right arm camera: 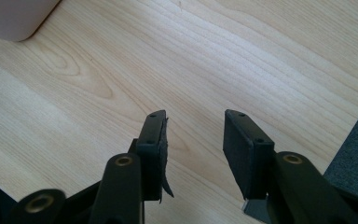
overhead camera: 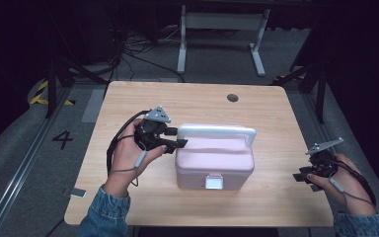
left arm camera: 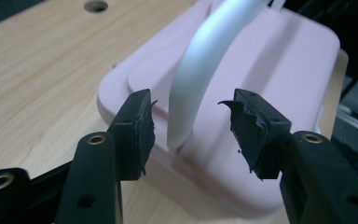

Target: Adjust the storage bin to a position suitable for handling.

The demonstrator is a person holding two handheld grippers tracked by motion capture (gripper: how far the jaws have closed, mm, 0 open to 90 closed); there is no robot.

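The pink box (right arm camera: 16,16) is cut off at the 11 o'clock corner of the right gripper view, just one rounded corner peeking in. In the left gripper view its white handle (left arm camera: 200,79) runs off the edge around 1 o'clock, and the box's near side sits behind the jaws. The front latch (overhead camera: 214,182) is too small to read.

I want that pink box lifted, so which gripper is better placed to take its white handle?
Left. The left gripper has the pink plastic box's white curved handle between its open jaws; the right gripper hangs apart.
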